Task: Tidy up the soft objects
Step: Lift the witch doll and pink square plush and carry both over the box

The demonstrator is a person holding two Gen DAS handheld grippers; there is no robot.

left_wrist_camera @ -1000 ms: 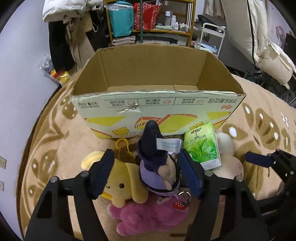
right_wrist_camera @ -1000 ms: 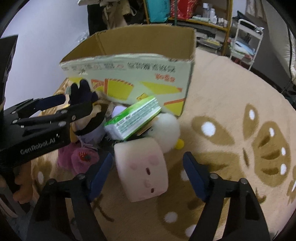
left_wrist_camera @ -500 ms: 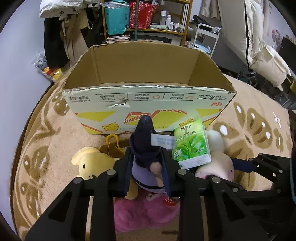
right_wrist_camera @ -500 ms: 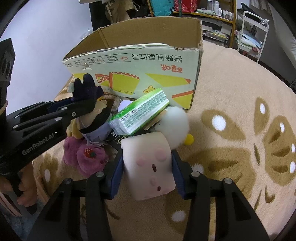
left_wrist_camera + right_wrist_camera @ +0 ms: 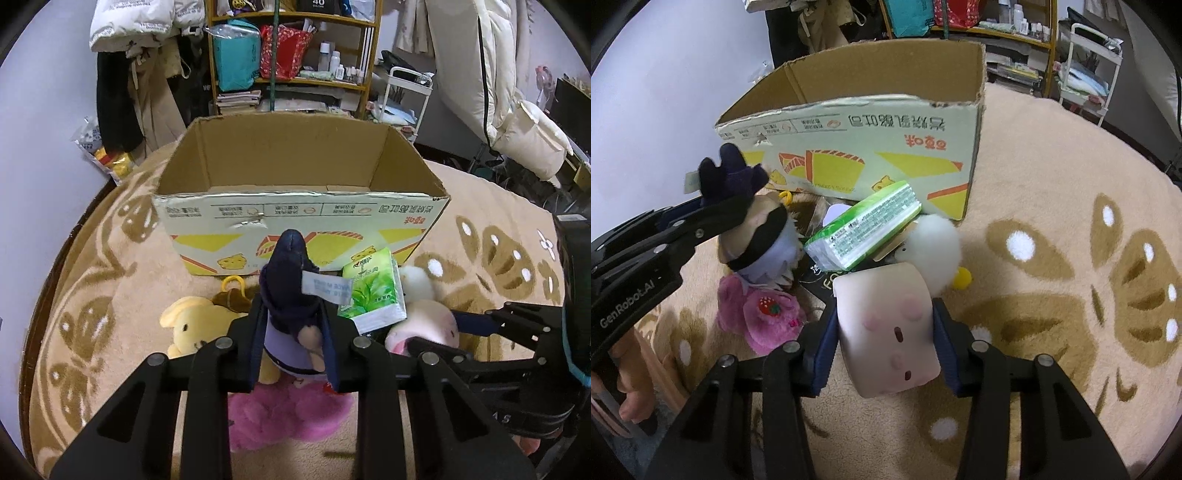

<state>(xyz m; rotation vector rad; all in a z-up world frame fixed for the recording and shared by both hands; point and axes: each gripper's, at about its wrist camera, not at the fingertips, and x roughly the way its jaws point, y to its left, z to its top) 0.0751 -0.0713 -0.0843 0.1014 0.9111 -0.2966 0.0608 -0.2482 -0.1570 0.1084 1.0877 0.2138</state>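
My left gripper (image 5: 291, 314) is shut on a small doll with a dark purple hat (image 5: 290, 291), lifted above the pile; the doll shows in the right wrist view too (image 5: 753, 229). My right gripper (image 5: 884, 325) is shut on a pink block-shaped plush with a face (image 5: 886, 328). On the rug lie a yellow dog plush (image 5: 192, 325), a magenta plush (image 5: 280, 413), a green tissue pack (image 5: 373, 295) and a white fluffy plush (image 5: 934, 251). An open cardboard box (image 5: 299, 210) stands just behind them.
A beige patterned rug (image 5: 1071, 221) covers the floor. Behind the box stand shelves with bags (image 5: 280, 55), hanging coats (image 5: 136, 74) and a white cart (image 5: 402, 88). A wall runs along the left.
Both grippers closed: the left on the purple-hatted doll, the right on the pink block plush. Both have lifted their toys slightly off the pile.
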